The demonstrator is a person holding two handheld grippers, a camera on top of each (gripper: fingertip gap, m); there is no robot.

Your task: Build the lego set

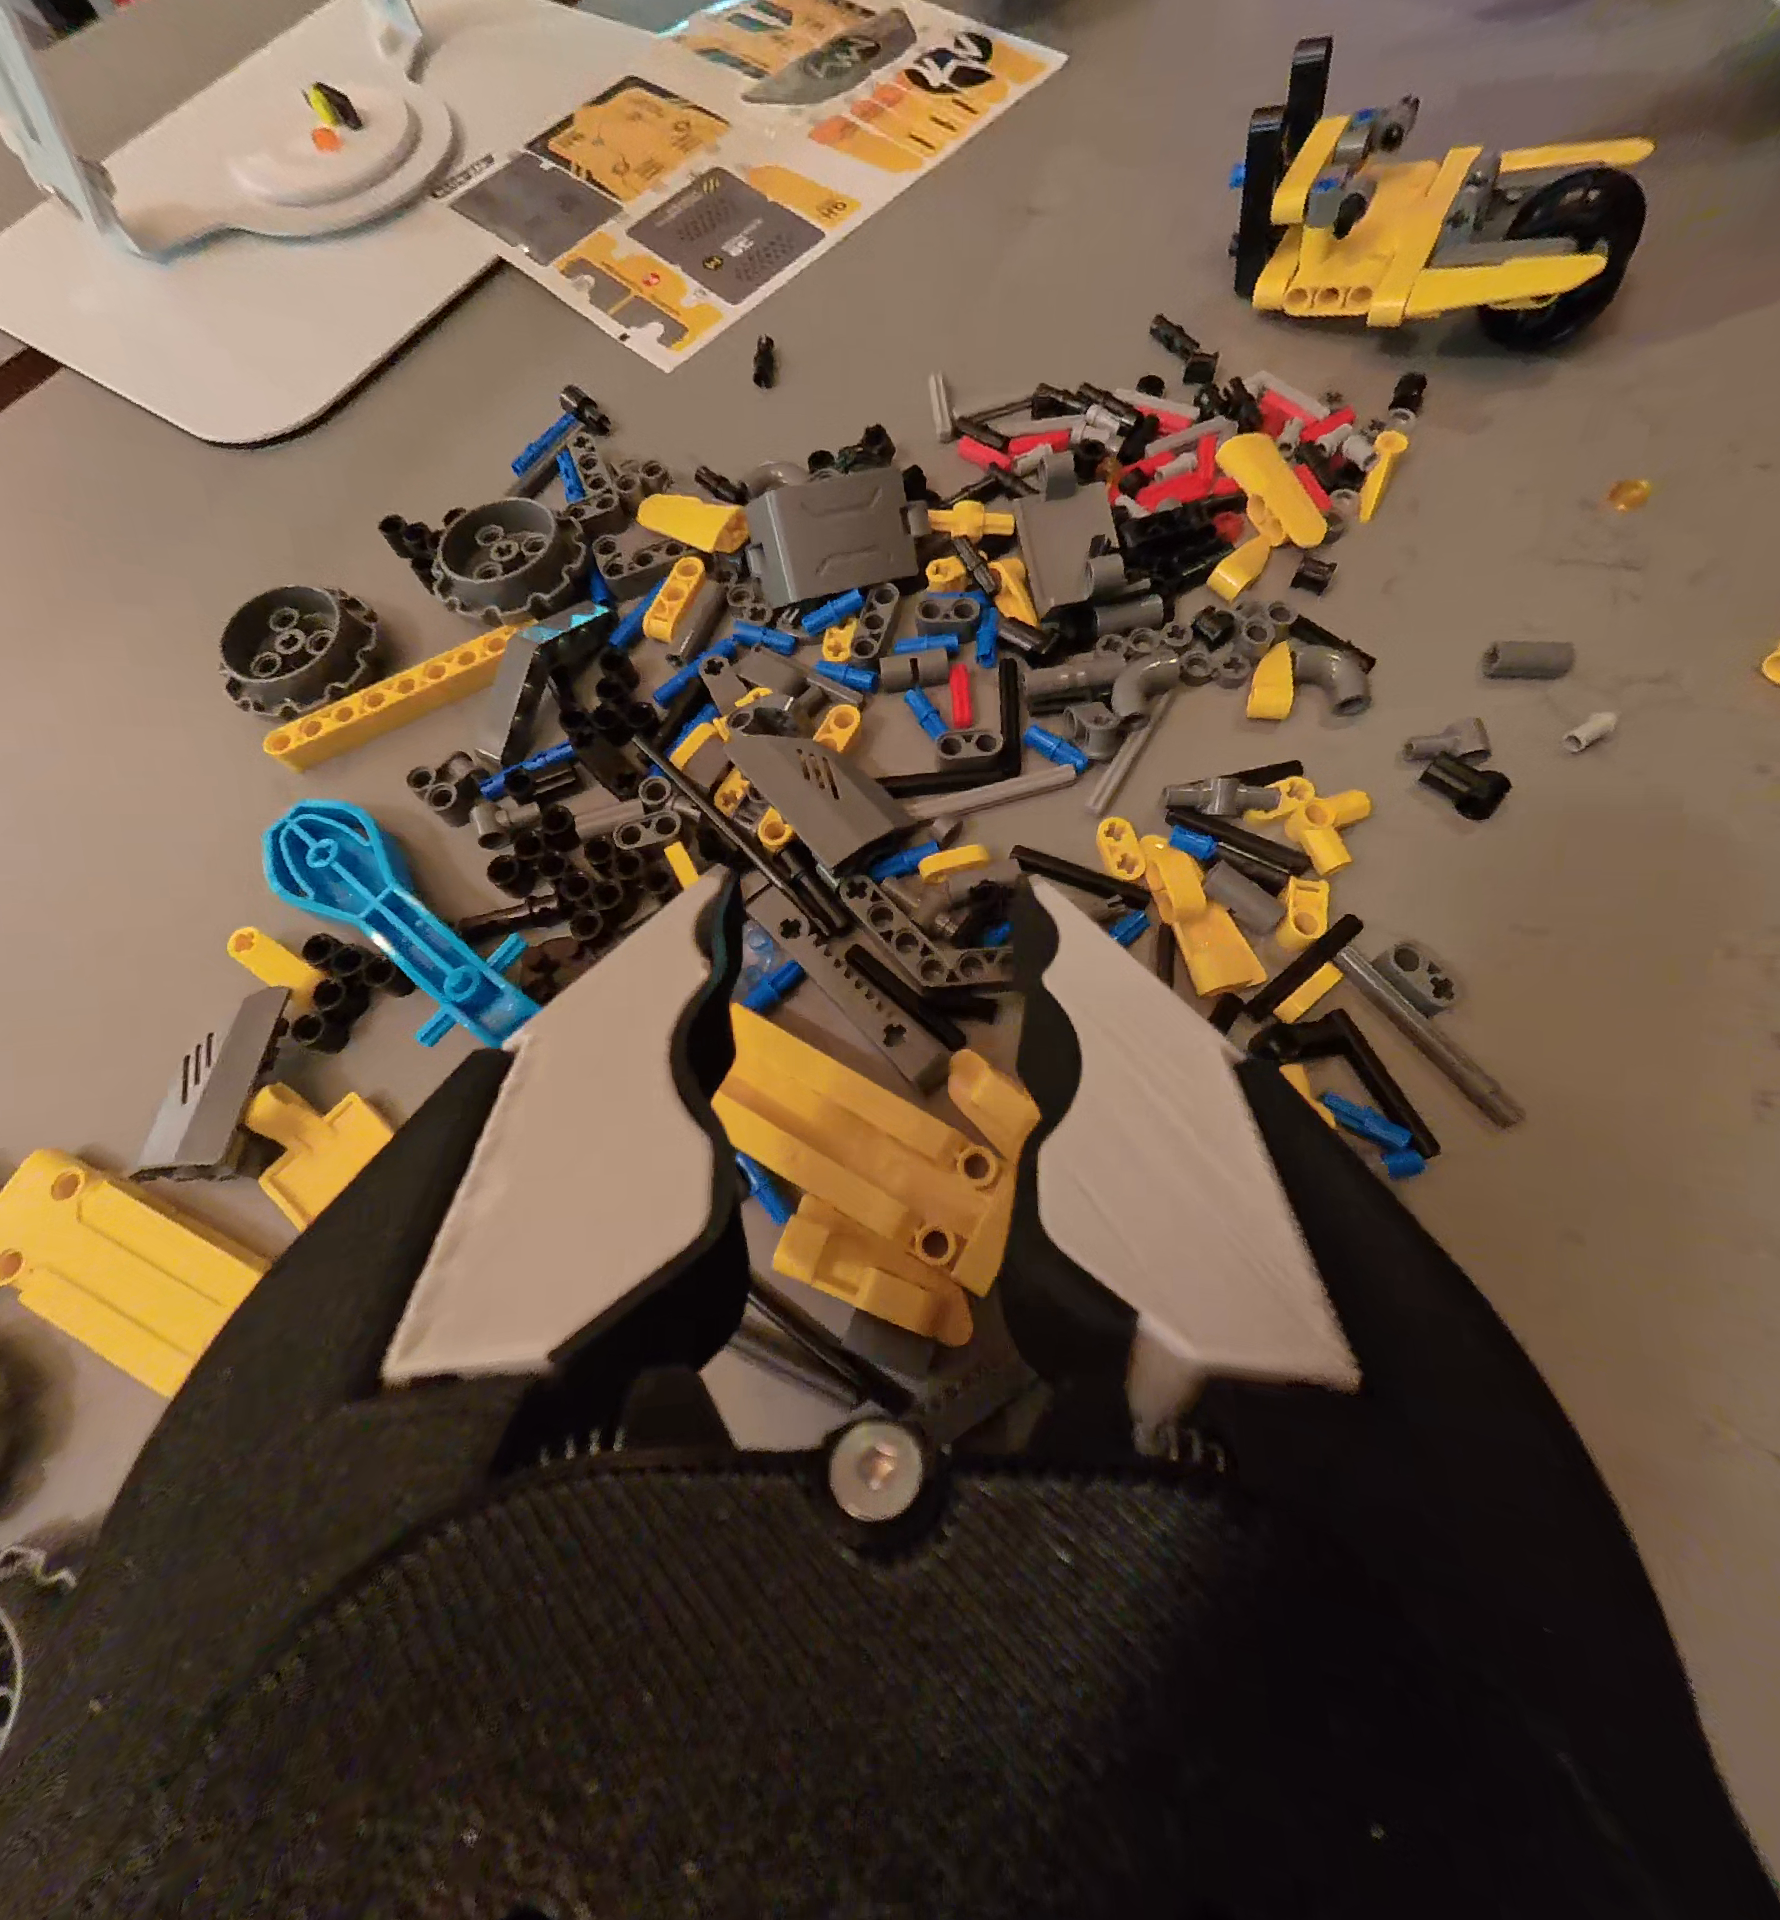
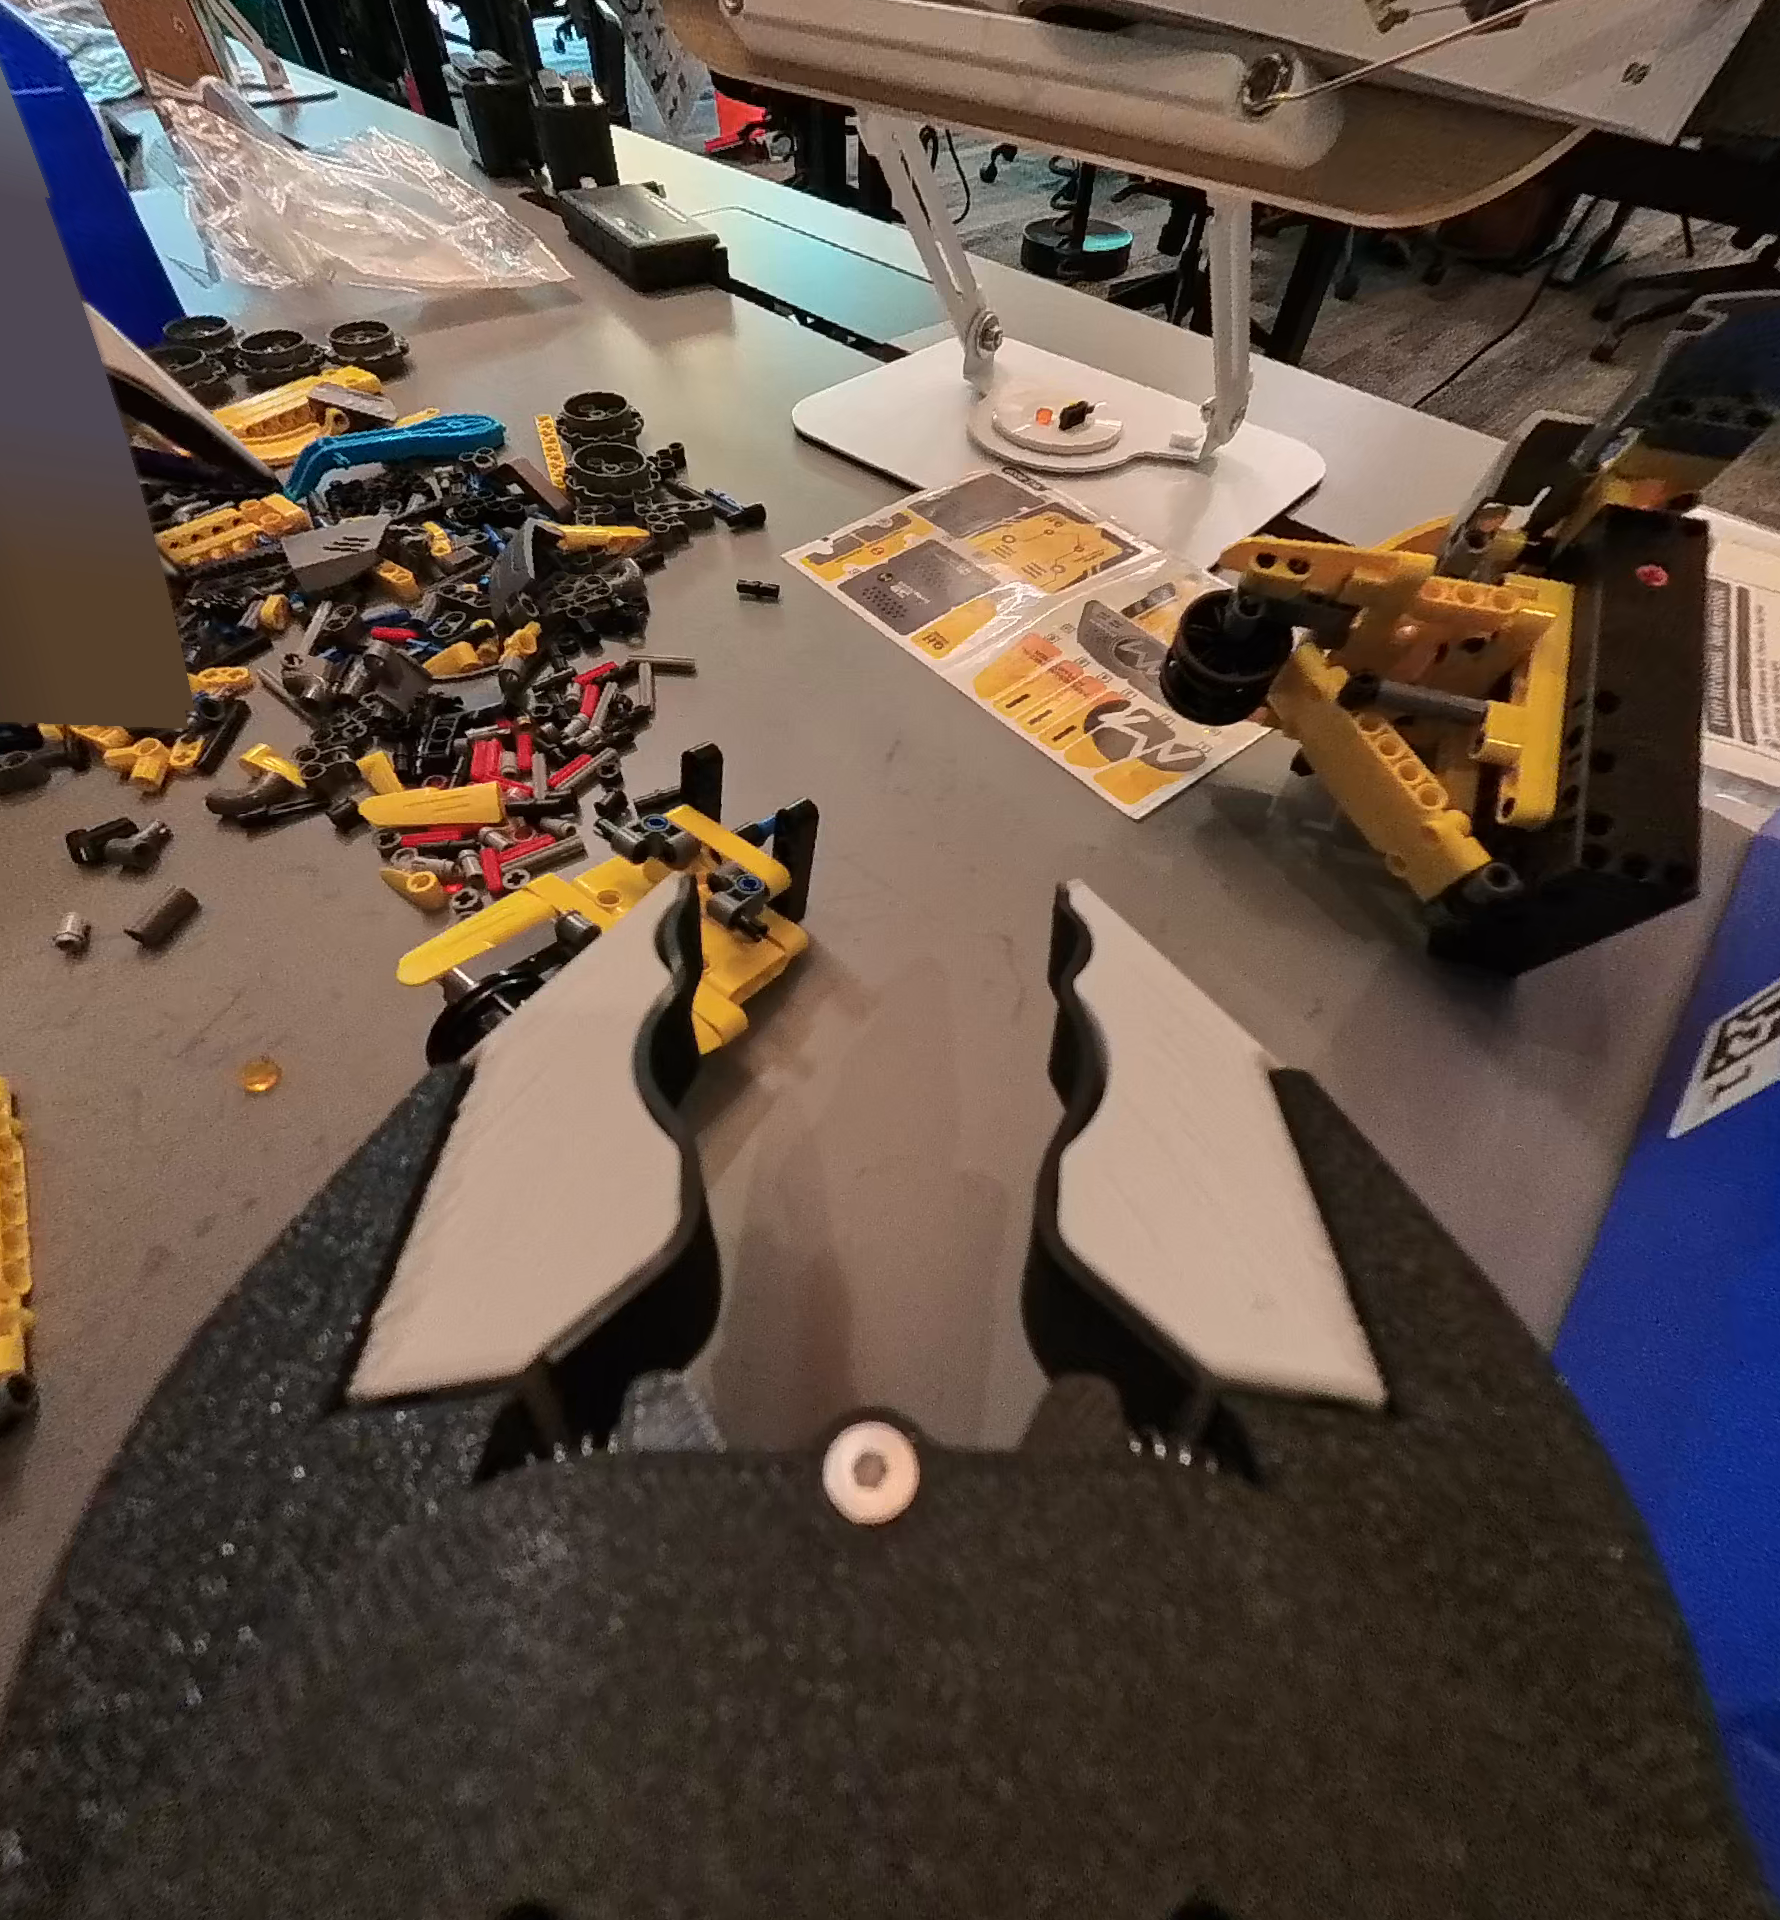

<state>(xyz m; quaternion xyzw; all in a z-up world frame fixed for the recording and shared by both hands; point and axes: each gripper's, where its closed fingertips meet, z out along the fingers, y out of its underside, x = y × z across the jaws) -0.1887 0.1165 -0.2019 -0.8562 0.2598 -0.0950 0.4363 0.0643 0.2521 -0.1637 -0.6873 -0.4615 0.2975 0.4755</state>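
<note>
My left gripper (image 1: 881,894) is open and hovers low over a pile of small building parts (image 1: 865,644). Yellow panel pieces (image 1: 865,1153) and a grey toothed beam (image 1: 865,966) lie between its fingers. I cannot tell whether the fingers touch them. My right gripper (image 2: 875,904) is open and empty over bare grey table (image 2: 886,1091). A small yellow sub-assembly with a black wheel (image 2: 647,914) lies right beside its left finger. The sub-assembly also shows far right in the left wrist view (image 1: 1437,229). The parts pile spreads to the left in the right wrist view (image 2: 398,623).
A larger yellow and black build (image 2: 1488,707) stands at the right, with a blue box (image 2: 1748,1195) nearer. A sticker sheet (image 2: 1021,623) and a white stand base (image 2: 1073,436) lie behind. A turquoise part (image 1: 377,904), grey wheel hubs (image 1: 299,649) and a yellow panel (image 1: 107,1257) lie left of my left gripper. The left gripper's tips are roughly 30 cm from the right gripper's.
</note>
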